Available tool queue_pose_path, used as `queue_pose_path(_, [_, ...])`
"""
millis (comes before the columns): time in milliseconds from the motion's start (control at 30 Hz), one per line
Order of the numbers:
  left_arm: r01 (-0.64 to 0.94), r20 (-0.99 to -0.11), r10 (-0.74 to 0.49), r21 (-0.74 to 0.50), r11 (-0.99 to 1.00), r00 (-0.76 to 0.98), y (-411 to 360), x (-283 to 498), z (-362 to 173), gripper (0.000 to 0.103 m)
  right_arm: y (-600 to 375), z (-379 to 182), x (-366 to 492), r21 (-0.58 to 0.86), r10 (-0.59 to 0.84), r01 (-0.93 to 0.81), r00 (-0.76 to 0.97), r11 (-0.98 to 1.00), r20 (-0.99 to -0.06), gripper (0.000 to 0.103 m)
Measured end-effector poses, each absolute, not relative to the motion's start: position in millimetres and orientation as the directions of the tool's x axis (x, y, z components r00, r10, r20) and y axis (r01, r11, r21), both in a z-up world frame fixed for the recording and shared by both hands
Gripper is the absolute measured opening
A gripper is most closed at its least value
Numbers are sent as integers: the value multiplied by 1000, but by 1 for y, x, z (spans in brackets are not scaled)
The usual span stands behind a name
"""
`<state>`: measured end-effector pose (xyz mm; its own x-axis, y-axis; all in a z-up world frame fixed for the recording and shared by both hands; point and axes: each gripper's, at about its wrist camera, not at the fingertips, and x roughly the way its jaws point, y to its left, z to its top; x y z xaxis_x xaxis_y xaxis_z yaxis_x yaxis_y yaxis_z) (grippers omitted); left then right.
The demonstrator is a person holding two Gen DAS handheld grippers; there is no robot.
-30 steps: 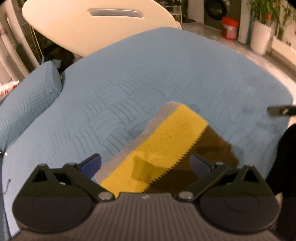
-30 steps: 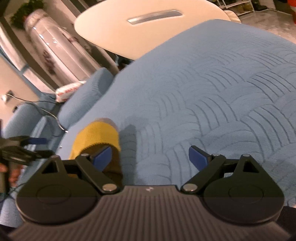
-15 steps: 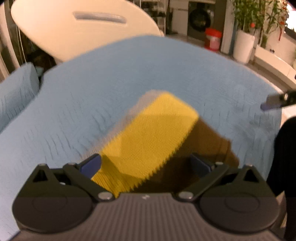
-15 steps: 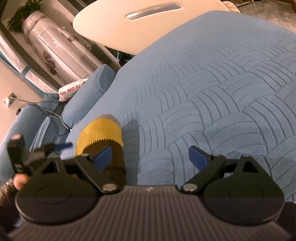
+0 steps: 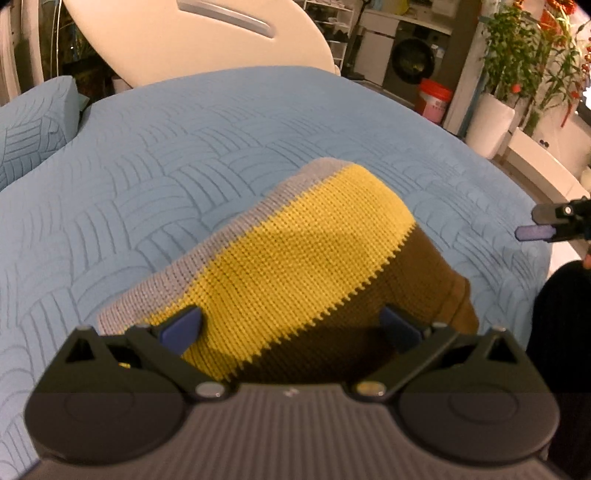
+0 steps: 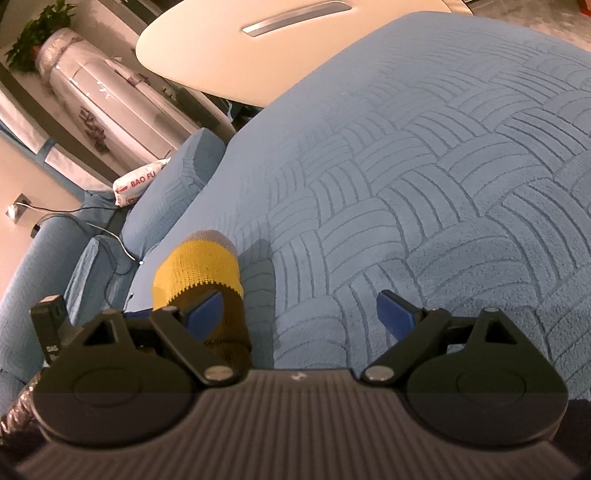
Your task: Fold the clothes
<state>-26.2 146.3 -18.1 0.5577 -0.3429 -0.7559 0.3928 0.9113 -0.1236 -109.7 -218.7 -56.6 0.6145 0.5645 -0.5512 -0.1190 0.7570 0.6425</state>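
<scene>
A folded knitted garment [image 5: 295,258] with grey, yellow and brown bands lies on the blue quilted bed [image 5: 184,147]. My left gripper [image 5: 291,326] is open, its fingers spread just over the garment's near edge. In the right wrist view the garment [image 6: 199,266] sits at the lower left, partly behind my left finger. My right gripper [image 6: 299,310] is open and empty above the bare quilt. The right gripper's blue fingertip shows in the left wrist view [image 5: 535,232] at the right edge. The left gripper's body shows in the right wrist view [image 6: 51,328] at the left edge.
A cream oval headboard [image 5: 207,33] stands behind the bed. A blue pillow [image 5: 33,122] lies at the far left. An orange bucket [image 5: 434,99], a washing machine [image 5: 406,62] and potted plants [image 5: 513,74] stand beyond the bed's right side. A cable [image 6: 110,236] and a white packet [image 6: 136,184] lie by the pillow.
My left gripper has moved closer to the garment, which now fills more of its view. My right gripper has shifted slightly; the left gripper has come nearer in its view. Both stay open.
</scene>
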Motion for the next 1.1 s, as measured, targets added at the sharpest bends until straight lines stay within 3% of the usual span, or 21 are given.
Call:
queue_pose_path(367, [383,-759,-343,-133,914,554,149,-27,-20,103,-210,-54,-107,607,552,-137,603,783,-576,92])
queue_pose_path(600, [379,-759,-345,-141,915,552,150,-26,-21,103,-180,-42,-98,612,606,-247,624,751,-493,92])
queue_pose_path(767, [368,-766,-341,-147,918,545,151,-24,-23,103,-117,-33,-81,399,609,-465,526,791,-594,92])
queue_pose_path(900, [353,-777,-350,-176,919,523,152,-18,-28,103,-71,-29,-71,176,598,-678,460,714,-656,92])
queue_pose_path(1100, [344,-777,-360,-197,918,516,153,-12,-34,103,-50,-27,-27,136,598,-733,416,666,-685,92])
